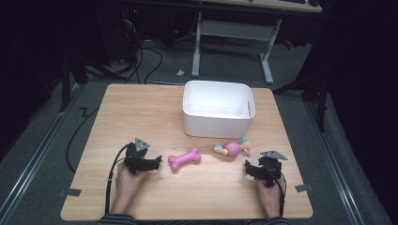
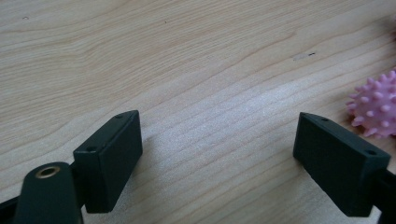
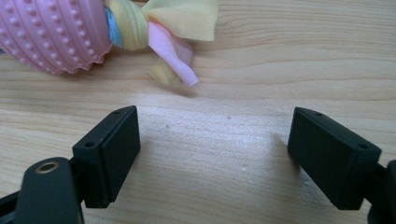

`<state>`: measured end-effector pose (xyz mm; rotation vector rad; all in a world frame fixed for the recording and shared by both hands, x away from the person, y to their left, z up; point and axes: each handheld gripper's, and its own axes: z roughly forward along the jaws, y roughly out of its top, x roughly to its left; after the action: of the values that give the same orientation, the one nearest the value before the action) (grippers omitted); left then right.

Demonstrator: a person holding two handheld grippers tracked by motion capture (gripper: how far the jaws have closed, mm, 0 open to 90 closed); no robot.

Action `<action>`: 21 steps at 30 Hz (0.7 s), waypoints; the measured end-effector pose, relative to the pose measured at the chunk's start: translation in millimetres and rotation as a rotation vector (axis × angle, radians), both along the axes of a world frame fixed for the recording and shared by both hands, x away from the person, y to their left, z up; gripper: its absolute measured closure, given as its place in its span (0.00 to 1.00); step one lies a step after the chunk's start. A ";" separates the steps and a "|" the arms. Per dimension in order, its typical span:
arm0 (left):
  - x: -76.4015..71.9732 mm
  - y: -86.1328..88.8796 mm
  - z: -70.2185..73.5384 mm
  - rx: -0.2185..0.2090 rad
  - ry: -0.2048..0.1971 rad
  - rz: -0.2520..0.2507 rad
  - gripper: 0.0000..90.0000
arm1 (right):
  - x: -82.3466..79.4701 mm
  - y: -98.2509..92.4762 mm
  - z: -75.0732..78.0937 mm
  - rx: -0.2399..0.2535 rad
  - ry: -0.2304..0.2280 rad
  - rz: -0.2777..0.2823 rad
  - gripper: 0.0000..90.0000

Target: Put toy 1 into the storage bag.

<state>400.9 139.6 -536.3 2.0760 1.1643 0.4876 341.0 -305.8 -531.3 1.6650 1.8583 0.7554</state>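
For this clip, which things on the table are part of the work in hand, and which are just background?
In play:
- pink bone toy, beside the open left gripper
- pink ball toy with cloth knots, just ahead of the open right gripper
- white bin, probably where they go

Lying about:
- desk frame beyond the table
- cables on the floor

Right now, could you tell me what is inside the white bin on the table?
The white bin shows bare white inner walls and nothing in it; its near wall hides the front of the floor.
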 end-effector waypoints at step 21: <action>-11.3 13.0 13.2 -0.034 0.013 -0.065 0.29 | -0.1 0.6 -0.1 -0.005 -0.005 0.018 0.20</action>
<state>389.6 152.6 -523.1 2.0839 1.1010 0.4214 341.0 -305.2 -531.4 1.6442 1.8725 0.7613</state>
